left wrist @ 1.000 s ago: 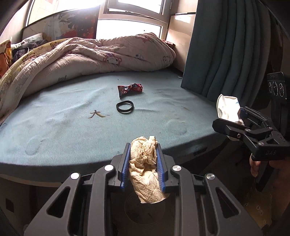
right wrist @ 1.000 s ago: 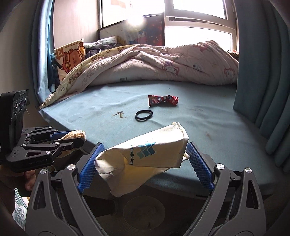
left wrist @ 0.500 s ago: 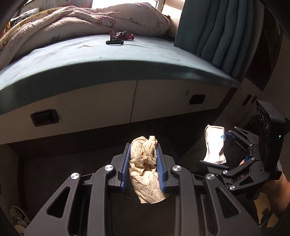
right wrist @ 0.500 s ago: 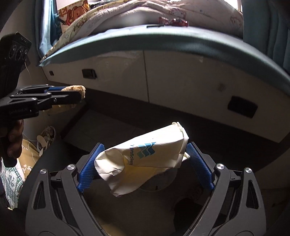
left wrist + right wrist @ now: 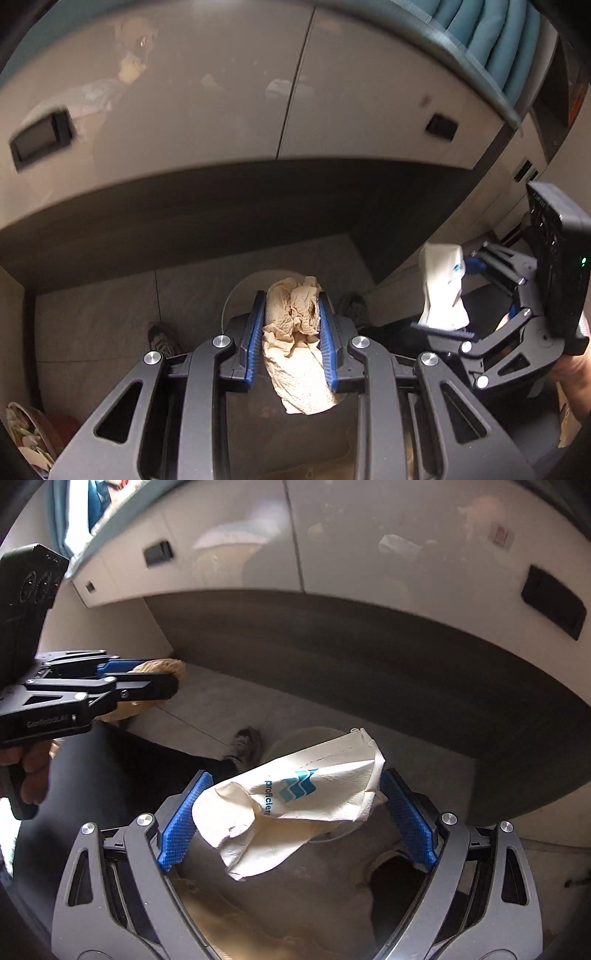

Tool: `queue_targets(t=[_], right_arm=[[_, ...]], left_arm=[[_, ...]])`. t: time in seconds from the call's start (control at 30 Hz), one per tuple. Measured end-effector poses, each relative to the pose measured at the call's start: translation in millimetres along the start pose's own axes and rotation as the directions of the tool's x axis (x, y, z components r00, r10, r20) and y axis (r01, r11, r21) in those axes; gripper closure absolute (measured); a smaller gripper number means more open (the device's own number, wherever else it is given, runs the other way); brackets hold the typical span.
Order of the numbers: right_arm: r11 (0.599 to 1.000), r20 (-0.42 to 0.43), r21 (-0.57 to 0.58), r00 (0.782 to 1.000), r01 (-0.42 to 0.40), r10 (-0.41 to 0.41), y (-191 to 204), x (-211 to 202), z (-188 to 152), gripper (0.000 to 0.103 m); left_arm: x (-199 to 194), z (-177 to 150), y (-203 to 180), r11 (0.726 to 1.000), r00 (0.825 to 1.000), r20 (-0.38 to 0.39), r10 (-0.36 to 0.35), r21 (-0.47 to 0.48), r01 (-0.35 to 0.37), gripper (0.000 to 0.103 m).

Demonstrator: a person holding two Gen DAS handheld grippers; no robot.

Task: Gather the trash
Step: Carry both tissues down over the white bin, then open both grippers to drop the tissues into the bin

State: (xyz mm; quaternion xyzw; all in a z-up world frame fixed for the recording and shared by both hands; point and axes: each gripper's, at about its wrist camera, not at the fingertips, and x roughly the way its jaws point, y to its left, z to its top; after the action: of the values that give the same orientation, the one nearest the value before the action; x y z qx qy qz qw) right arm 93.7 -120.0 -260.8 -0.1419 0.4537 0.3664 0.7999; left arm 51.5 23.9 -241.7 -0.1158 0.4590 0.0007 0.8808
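Observation:
In the left wrist view my left gripper [image 5: 291, 310] is shut on a crumpled tan paper towel [image 5: 295, 354] that hangs down between the blue pads. Right under it shows the rim of a pale round container [image 5: 240, 291] on the floor. In the right wrist view my right gripper [image 5: 295, 805] is shut, jaws wide, on a white wrapper with a blue logo [image 5: 306, 797], which hides most of the pale round container [image 5: 306, 736]. The left gripper [image 5: 122, 686] with its paper towel [image 5: 159, 666] is at the left, and the right gripper [image 5: 469, 302] with the wrapper [image 5: 441, 288] at the right.
The beige bed base [image 5: 207, 96] with dark recessed handles [image 5: 40, 138] and a dark plinth [image 5: 369, 657] stands close in front. A person's shoes [image 5: 162, 339] [image 5: 242, 744] rest on the grey tiled floor. Teal curtain folds [image 5: 491, 33] hang at the upper right.
Both grippers have come down from bed height to near the floor and tipped downward. The bed top with its wrapper and black ring has left view. Both grips are unchanged.

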Motion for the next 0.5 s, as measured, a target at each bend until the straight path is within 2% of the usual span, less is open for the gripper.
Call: queue_targets(t=[0.1,0.27,0.33,0.4,0.5], right_arm=[[0.999,-0.037,-0.035,0.999,0.024,-0.025,-2,23,-3,0.016],[1.0,-0.105,-0.017,0.994,-0.004,0.002,-12,66,-8,0.016],[1.0,-0.137,-0.029,0.99,0.013,-0.017,-17,80,-12,0.016],[0.997,-0.159,-0.065,0.986,0.034,-0.044,-18,90,-16,0.015],[0.998,-0.186,-0.056,0.982,0.02,-0.03,-25,98,-19,0.015]], left_arm=[[25,-2,4,1.0,0.999,-0.046,-0.018,-0.014,0.017,0.078],[72,-2,10,0.997,0.991,-0.11,-0.074,-0.028,0.071,0.078],[89,-1,13,0.996,0.988,-0.127,-0.089,-0.023,0.086,0.078],[105,-1,13,0.994,0.983,-0.147,-0.111,-0.018,0.11,0.078],[127,-3,8,0.993,0.976,-0.185,-0.112,0.006,0.115,0.077]])
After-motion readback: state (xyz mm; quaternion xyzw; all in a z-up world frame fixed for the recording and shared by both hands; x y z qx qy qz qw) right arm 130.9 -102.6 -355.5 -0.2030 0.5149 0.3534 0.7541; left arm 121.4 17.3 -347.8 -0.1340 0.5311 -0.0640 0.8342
